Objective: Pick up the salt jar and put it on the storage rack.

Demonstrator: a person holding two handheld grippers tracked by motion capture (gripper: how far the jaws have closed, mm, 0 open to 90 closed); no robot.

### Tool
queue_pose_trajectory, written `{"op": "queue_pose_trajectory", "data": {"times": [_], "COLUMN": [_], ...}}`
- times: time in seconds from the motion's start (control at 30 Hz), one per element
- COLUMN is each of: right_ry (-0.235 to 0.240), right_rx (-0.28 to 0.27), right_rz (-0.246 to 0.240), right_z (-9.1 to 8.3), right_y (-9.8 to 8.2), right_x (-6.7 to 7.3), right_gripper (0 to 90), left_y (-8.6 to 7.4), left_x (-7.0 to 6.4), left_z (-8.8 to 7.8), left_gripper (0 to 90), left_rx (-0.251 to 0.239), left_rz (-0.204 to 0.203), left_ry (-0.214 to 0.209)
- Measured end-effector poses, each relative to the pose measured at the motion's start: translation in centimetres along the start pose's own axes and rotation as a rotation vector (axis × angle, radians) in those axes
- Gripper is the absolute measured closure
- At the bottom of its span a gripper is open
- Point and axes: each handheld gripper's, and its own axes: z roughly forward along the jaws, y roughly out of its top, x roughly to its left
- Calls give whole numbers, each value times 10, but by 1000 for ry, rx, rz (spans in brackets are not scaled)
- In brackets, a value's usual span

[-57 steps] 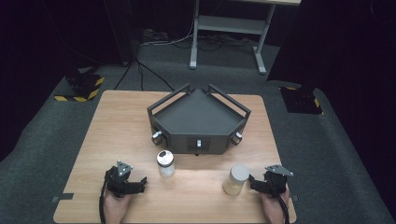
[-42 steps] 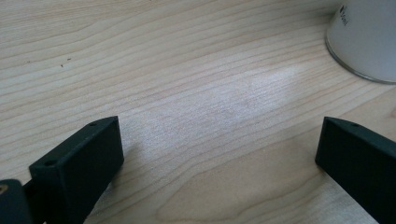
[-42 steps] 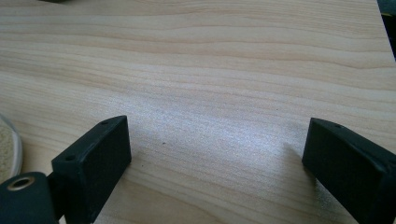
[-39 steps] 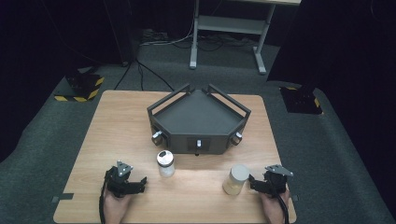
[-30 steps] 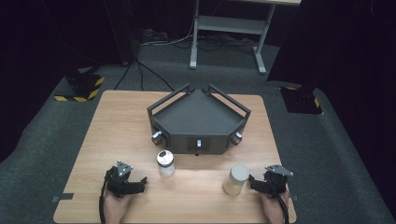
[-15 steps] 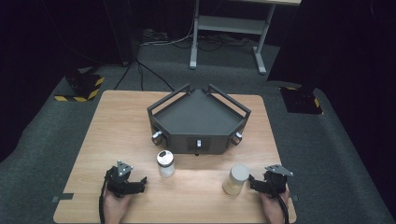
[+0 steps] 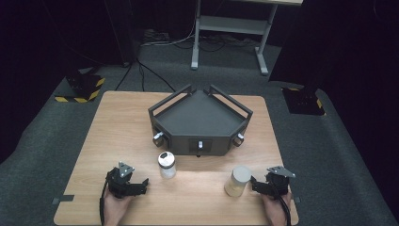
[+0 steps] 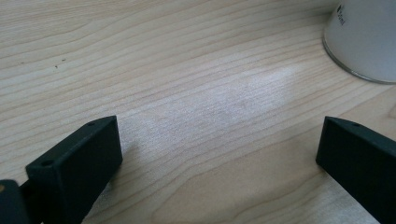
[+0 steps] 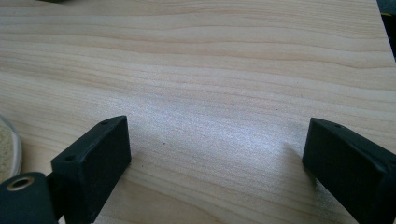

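My left gripper (image 7: 142,184) lies low on the wooden table (image 7: 113,122) near its front left. Its jaws stand wide apart in the left gripper view (image 8: 219,140) and have just been opening a little further, with bare wood between them. A small clear jar with white contents (image 7: 166,165) stands just beyond it to the right, and its base (image 8: 364,42) shows at the upper right of that view. My right gripper (image 7: 255,183) rests at the front right, open over bare wood (image 9: 217,140). A beige jar (image 7: 237,181) stands just left of it, its edge (image 9: 7,149) showing.
A black five-sided tray-like device (image 7: 200,120) with raised rails and small knobs on its front sits at the table's centre back. Dark carpet surrounds the table. A grey desk frame (image 7: 226,28) and cables lie beyond.
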Motion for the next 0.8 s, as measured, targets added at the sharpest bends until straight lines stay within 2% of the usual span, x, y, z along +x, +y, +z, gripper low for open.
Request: {"op": "queue_pose_trajectory", "data": {"times": [0.27, 0.3, 0.57, 0.8], "right_ry": [0, 1, 1, 1], "right_rx": [0, 0, 0, 0], "right_rz": [0, 0, 0, 0], "right_z": [0, 0, 0, 0], "right_y": [0, 0, 0, 0], "right_x": [0, 0, 0, 0], "right_gripper": [76, 76, 76, 76], "left_y": [2, 3, 7, 16], "left_x": [2, 0, -3, -11], "left_z": [-1, -1, 0, 1], "left_gripper": [1, 1, 1, 1], "left_rx": [6, 8, 21, 34], "left_rz": [11, 26, 55, 104], "left_ry": [-21, -25, -56, -83]}}
